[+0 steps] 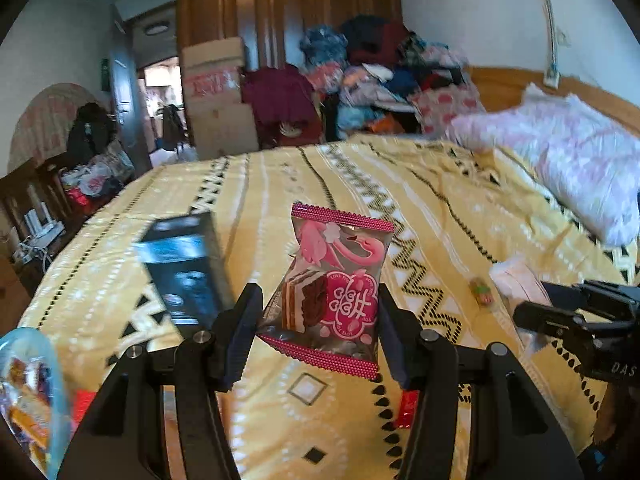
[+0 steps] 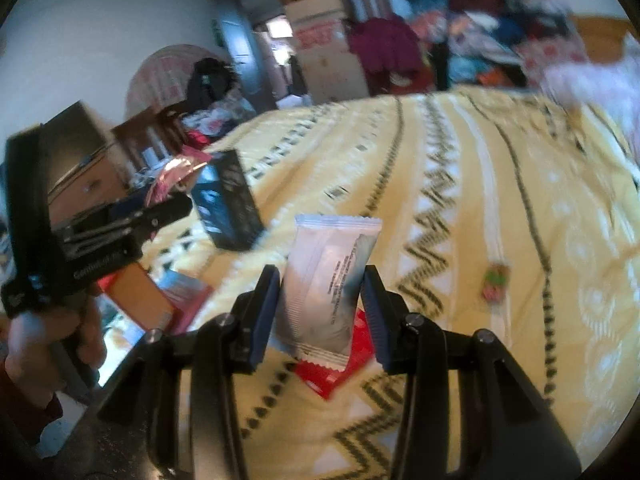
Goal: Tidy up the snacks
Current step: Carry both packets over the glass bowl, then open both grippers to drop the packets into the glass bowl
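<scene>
Left gripper (image 1: 320, 328) closed on a pink snack packet (image 1: 334, 284) printed with a flamingo and a layered cake; pads pressed against the packet's two side edges, crimped ends left free above and below, so the wrapper stands upright between the fingers. Held clear above the yellow patterned bedspread (image 1: 420, 208), apparently for carrying rather than setting down. Tool level, pointed across the bed toward the far clothes pile (image 1: 384, 64).

Right gripper (image 2: 322, 304) closed in the same manner on a white snack packet (image 2: 330, 284), pinched at mid-height by its side edges, upper crimp projecting beyond the fingertips. Also lifted off the bedspread (image 2: 500, 208); a red wrapper (image 2: 344, 372) lying on the cloth directly beneath. Tool tilted slightly down and forward.

Both tools side by side, each visible at the edge of the other's view: right one at lower right in the left wrist view, left one gripped in the left hand (image 2: 48, 344) in the right wrist view.

Other items: dark box (image 1: 184, 268) resting on the bed ahead and left; small green-and-pink sweet (image 1: 482, 292) loose on the cloth to the right; blue-rimmed container (image 1: 32, 392) with packets inside at the lower left edge, likely the collecting place, though too blurred to confirm.
</scene>
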